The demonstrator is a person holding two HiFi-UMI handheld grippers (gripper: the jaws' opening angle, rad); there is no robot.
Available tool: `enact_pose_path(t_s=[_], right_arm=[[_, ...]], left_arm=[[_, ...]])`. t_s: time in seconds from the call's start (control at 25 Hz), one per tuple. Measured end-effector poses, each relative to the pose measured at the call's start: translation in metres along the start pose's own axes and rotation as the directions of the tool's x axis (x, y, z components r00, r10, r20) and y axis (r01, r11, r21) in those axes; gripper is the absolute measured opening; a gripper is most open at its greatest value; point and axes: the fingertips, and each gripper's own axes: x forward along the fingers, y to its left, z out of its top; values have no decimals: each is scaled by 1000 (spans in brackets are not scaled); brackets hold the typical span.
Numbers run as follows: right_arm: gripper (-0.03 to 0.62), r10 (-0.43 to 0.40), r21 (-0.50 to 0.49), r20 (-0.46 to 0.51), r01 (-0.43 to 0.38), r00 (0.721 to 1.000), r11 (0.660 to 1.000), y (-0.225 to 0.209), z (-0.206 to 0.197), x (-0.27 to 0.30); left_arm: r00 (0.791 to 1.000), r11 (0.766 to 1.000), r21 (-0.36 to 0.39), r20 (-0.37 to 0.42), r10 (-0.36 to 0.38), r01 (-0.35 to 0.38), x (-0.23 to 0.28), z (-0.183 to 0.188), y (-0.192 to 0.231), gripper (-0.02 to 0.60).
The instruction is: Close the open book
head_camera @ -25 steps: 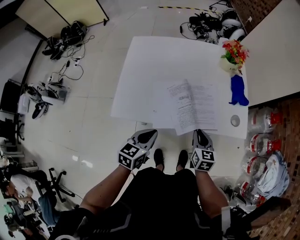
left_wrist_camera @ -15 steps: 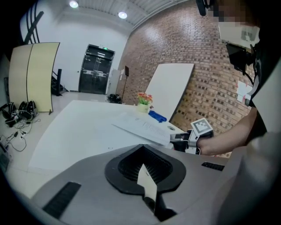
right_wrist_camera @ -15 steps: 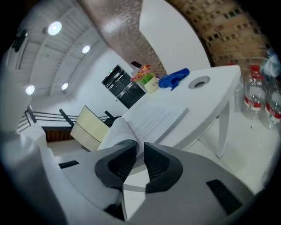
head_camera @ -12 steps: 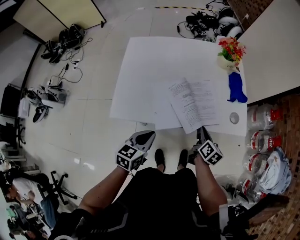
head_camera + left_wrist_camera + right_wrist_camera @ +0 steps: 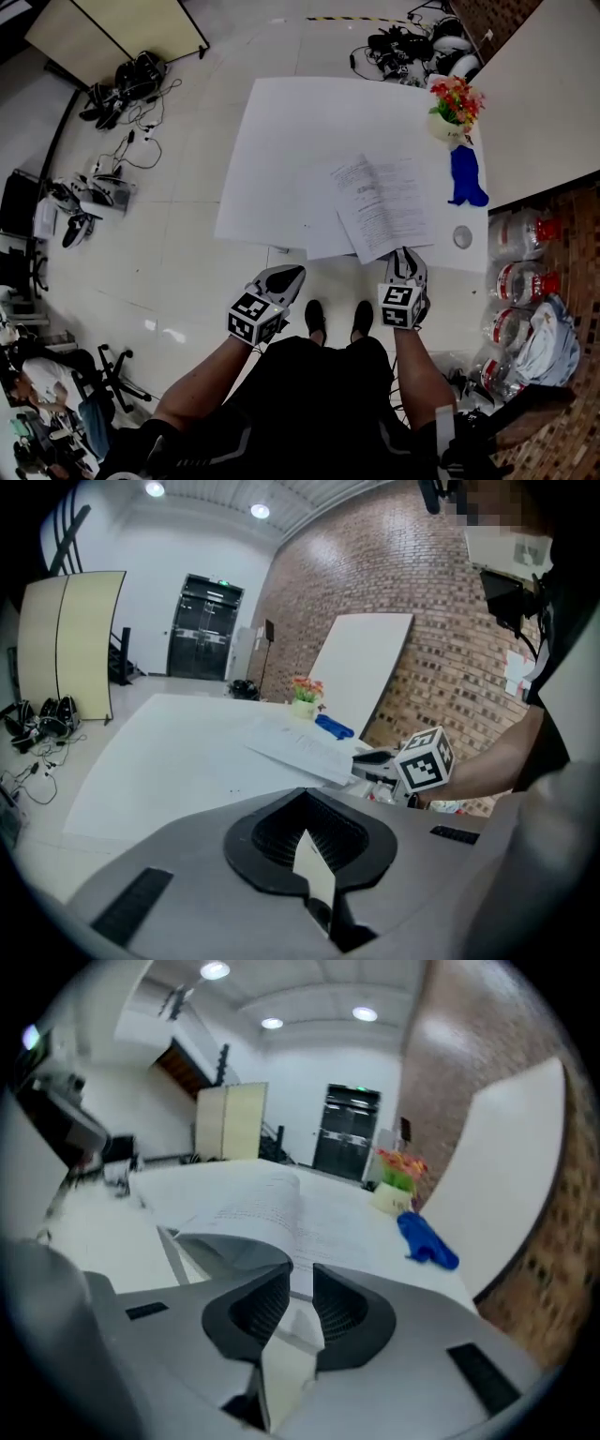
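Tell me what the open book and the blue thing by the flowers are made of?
The open book looks like thin matte paper: its white printed pages bend and curl. The blue thing seems soft, maybe cloth or rubber: it lies rumpled.

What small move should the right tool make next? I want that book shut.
Probably swing the right tool up and over toward the left, carrying the book's near edge: its jaws pinch that edge, and the pages there curl upward.
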Motion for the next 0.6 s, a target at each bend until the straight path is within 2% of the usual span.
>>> enact_pose_path(t_s=[0.08,0.16,0.24,0.28,0.32,0.4,0.44,0.48,0.52,0.56,0.6], right_arm=[[52,-9,-217,10,11,1000,976,9,8,1],[52,-15,-376,11,18,1000,926,19,9,5],[35,-22,-464,19,29,1000,886,25,9,9],[29,-22,-471,28,33,999,882,25,9,11],[24,-15,-450,39,31,999,893,24,10,11],[17,33,-313,71,-10,997,950,21,14,9],[14,70,-191,95,-51,993,980,20,16,7],[11,104,-31,128,-101,986,994,16,16,7],[8,123,151,167,-148,978,977,9,15,7],[8,124,333,202,-188,971,924,1,13,8],[8,115,502,232,-220,966,836,-8,8,10]], left_arm=[[1000,1000,-3,-3,4,-4,0,-1,-1,-5],[1000,1000,-3,-5,7,-8,-2,-1,-1,-5],[1000,1000,0,-9,11,-11,-4,-2,-2,-5],[1000,1000,-1,-11,13,-13,-4,-3,-2,-5],[1000,1000,-2,-12,15,-15,-5,-4,-2,-5],[1000,1000,-3,-16,19,-19,-6,-5,-2,-5],[1000,1000,-3,-18,21,-21,-7,-6,-2,-5],[1000,1000,-2,-20,22,-22,-7,-6,-2,-5],[999,1000,0,-23,24,-24,-7,-6,-2,-5],[999,1000,0,-25,24,-24,-6,-6,-2,-5],[999,1000,-1,-25,23,-23,-6,-6,-2,-5]])
